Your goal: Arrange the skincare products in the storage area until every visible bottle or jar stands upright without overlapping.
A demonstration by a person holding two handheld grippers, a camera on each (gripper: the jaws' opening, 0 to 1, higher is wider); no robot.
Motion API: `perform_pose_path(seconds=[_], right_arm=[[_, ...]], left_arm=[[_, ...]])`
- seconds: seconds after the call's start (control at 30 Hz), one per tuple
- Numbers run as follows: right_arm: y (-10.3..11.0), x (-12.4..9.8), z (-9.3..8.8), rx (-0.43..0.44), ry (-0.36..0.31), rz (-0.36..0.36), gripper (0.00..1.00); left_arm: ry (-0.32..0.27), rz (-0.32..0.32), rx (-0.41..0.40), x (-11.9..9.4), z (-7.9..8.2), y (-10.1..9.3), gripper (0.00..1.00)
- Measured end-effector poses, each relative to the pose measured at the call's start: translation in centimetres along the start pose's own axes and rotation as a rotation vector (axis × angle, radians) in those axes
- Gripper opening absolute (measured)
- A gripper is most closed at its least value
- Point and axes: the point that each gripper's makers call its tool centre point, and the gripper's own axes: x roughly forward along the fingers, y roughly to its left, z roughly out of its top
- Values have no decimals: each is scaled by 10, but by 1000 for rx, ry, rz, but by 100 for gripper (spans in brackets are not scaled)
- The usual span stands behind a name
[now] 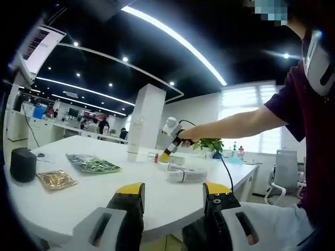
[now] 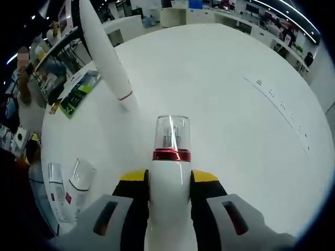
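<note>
- The pump bottle (image 2: 170, 172), white with a red collar and clear cap, sits clamped between our right gripper (image 2: 168, 183) jaws, above the white table (image 2: 235, 104).
- We see a tall white bottle (image 2: 104, 57) upright mid-table; two tubes (image 2: 68, 191) lie near its edge.
- Our left gripper (image 1: 172, 196) holds nothing, jaws apart.

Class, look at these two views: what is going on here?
A person at a white round table works with handheld tongs. The right tongs are shut on a white pump bottle with a red band and clear cap, held over the tabletop. A tall white bottle stands nearby, and two tubes lie flat near the edge. The left tongs are open and hold nothing.
</note>
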Motion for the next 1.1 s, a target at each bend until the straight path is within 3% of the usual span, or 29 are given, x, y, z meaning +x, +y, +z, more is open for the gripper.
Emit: perform_pose_path(seconds=[0.4,0.9,1.1], right_arm=[[-1,0,0,-48,17,7,27],[-8,-4,2,18,-47,-2,25],[-12,-13,13,29,-120,6,25]], left_arm=[[-7,35,7,-11,3,4,45],[-44,155,-2,-42,10,21,45],[-55,190,6,-50,12,24,45]])
